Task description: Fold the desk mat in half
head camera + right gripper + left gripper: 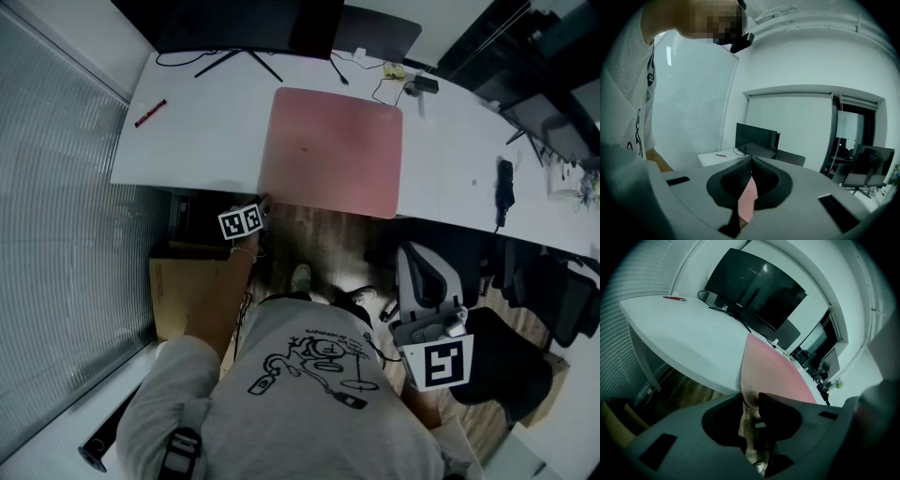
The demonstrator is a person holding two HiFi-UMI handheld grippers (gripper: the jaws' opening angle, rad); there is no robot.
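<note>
**Status.** The desk mat (333, 150) is seen lying flat and unfolded on the white surface (187, 141), on the person's side of the monitor (248, 23). Its edge away from the monitor slightly overhangs the rim of the surface. No fold is begun.

**Left gripper** (751, 401): it is placed at the left-hand corner of that overhanging edge. The jaws are held partly apart with the corner between them. Floor is seen through the gap, so no firm clamp is judged to be made.

**Right gripper** (751, 161): the tips are brought together on nothing. It is kept far back from the monitor, beside the person's body and well apart from the mat.

**Risks, as judged:**
1. Slip. If the lift is started before the thin corner is pinched, the corner is likely to be dropped.
2. Skewed fold. If only this one corner is carried towards the monitor, the mat may be creased on a diagonal rather than halved (the other corner of that edge is unattended).
3. Drag. The whole mat may be slid over the smooth surface instead of being turned over, or pulled off the rim to the floor.
4. Snag. The cables (394, 80) to the right of the monitor, just past the mat's far corner, may be trapped under the folded half.
</note>
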